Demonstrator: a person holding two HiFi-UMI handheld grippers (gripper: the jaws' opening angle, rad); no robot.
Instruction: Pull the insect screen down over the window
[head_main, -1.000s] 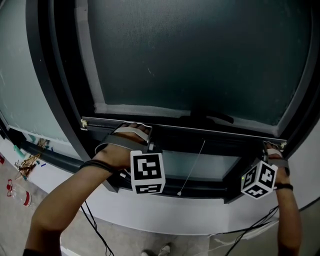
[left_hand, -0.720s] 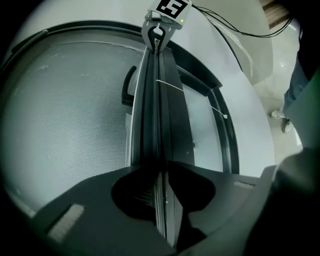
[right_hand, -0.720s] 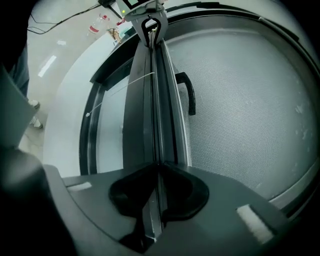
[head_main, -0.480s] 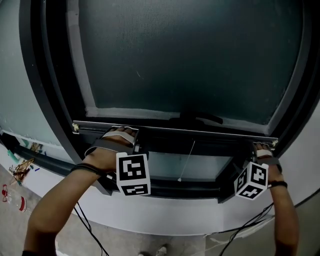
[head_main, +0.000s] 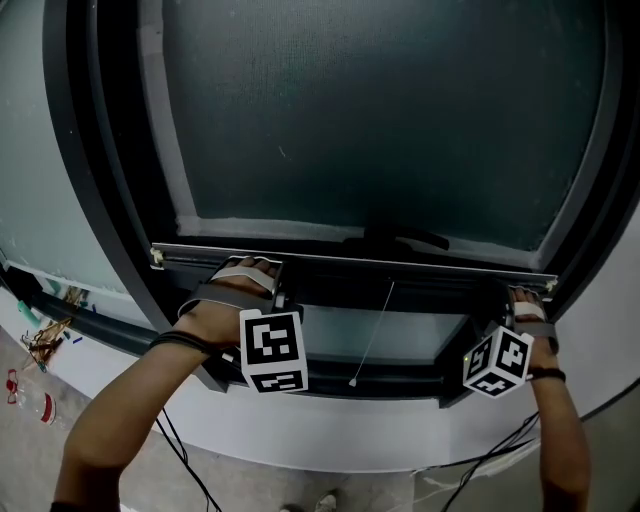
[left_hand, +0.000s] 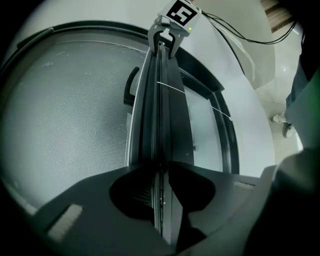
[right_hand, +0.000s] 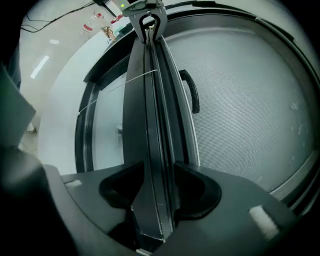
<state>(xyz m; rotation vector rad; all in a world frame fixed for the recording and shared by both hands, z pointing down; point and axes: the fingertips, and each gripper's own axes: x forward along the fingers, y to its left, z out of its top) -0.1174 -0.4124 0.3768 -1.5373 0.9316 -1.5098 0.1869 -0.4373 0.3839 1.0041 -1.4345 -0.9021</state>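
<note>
Both claws have just been opening around the bottom bar (head_main: 400, 262) of the insect screen (head_main: 380, 120), low on the window (head_main: 425, 335): your left claw (left_hand: 160, 167) slightly parted near its left end, your right claw (right_hand: 157, 167) wide at the right end.

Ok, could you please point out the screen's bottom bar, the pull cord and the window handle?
bottom bar (head_main: 330, 262), head view, its middle stretch.
pull cord (head_main: 372, 333), head view, mid-length.
window handle (right_hand: 191, 95), right gripper view, its grip.
</note>
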